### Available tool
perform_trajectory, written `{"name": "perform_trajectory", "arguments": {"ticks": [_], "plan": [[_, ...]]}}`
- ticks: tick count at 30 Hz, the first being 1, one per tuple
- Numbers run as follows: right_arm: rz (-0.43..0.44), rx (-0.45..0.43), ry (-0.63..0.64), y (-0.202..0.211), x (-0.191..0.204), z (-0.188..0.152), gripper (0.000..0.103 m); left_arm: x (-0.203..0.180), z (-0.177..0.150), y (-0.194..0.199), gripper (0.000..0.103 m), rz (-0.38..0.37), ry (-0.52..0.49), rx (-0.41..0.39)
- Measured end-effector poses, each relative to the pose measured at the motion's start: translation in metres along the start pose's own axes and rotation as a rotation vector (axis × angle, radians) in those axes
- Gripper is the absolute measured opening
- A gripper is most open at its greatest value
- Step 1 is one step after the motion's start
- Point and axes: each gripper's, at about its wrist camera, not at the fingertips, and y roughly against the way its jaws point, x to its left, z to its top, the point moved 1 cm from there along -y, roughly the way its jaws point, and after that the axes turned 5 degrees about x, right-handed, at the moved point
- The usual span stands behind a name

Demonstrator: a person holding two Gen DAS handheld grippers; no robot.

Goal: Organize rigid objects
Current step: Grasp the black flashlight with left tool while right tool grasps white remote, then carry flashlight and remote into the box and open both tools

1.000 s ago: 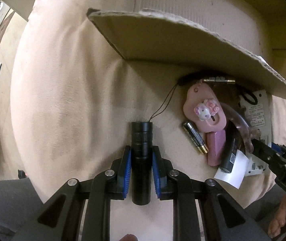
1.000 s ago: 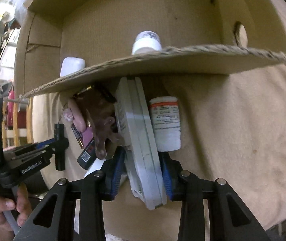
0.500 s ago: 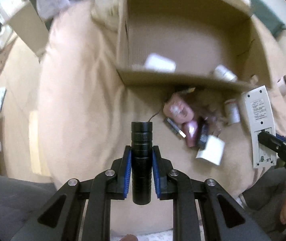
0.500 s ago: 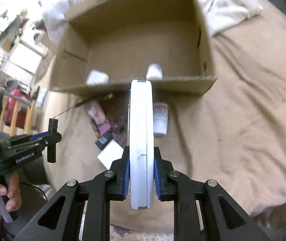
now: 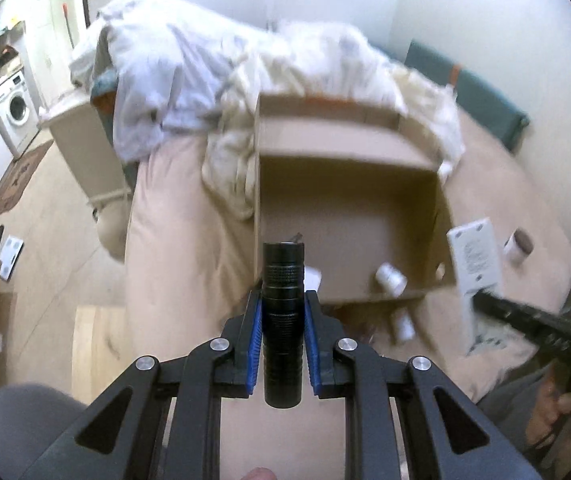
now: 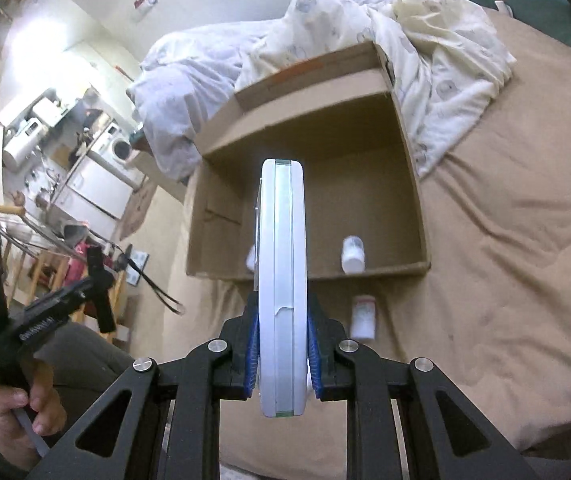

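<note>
My left gripper (image 5: 283, 300) is shut on a black flashlight (image 5: 283, 312) and holds it high above the bed, in front of the open cardboard box (image 5: 349, 216). My right gripper (image 6: 282, 304) is shut on a flat white remote-like device (image 6: 282, 280), held edge-on above the box's (image 6: 405, 140) near wall. The device also shows in the left wrist view (image 5: 474, 256). A white bottle (image 6: 352, 254) lies inside the box, and it also shows in the left wrist view (image 5: 391, 278). Another white bottle (image 6: 363, 316) lies on the bed just outside the box.
The box sits on a tan bedsheet (image 6: 505, 260). A crumpled white duvet (image 6: 325, 32) lies behind it. A brown-lidded jar (image 5: 519, 245) stands on the bed at right. A washing machine (image 5: 15, 106) and floor are off to the left.
Both grippers have risen well above the bed with their objects still held. The box now shows from higher up, and the pile of small items has dropped out of sight.
</note>
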Motion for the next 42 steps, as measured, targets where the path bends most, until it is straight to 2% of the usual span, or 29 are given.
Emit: {"name": "perform_trajectory", "arguments": {"ticks": [2, 10, 18, 23, 30, 33, 42], "plan": [[0.002, -0.012, 0.001, -0.001, 0.002, 0.007, 0.022, 0.002, 0.014, 0.009, 0.017, -0.084, 0.008, -0.019], [0.038, -0.051, -0.010, 0.004, 0.004, 0.042, 0.022, -0.004, 0.062, 0.004, 0.017, -0.072, 0.006, -0.071], [0.039, -0.041, -0.033, -0.017, -0.005, 0.083, 0.022, -0.016, 0.090, -0.049, 0.017, -0.050, -0.003, -0.022], [0.018, -0.008, -0.054, -0.044, -0.016, 0.098, 0.022, -0.020, 0.092, -0.091, 0.017, -0.029, 0.000, 0.037], [0.010, 0.064, -0.097, -0.084, -0.034, 0.095, 0.022, -0.015, 0.083, -0.145, 0.017, 0.000, 0.007, 0.137], [-0.008, 0.092, -0.088, -0.098, -0.035, 0.096, 0.022, -0.014, 0.080, -0.161, 0.017, 0.001, 0.021, 0.175], [-0.065, 0.168, -0.062, -0.130, -0.035, 0.090, 0.022, -0.024, 0.066, -0.193, 0.017, 0.049, -0.020, 0.240]]}}
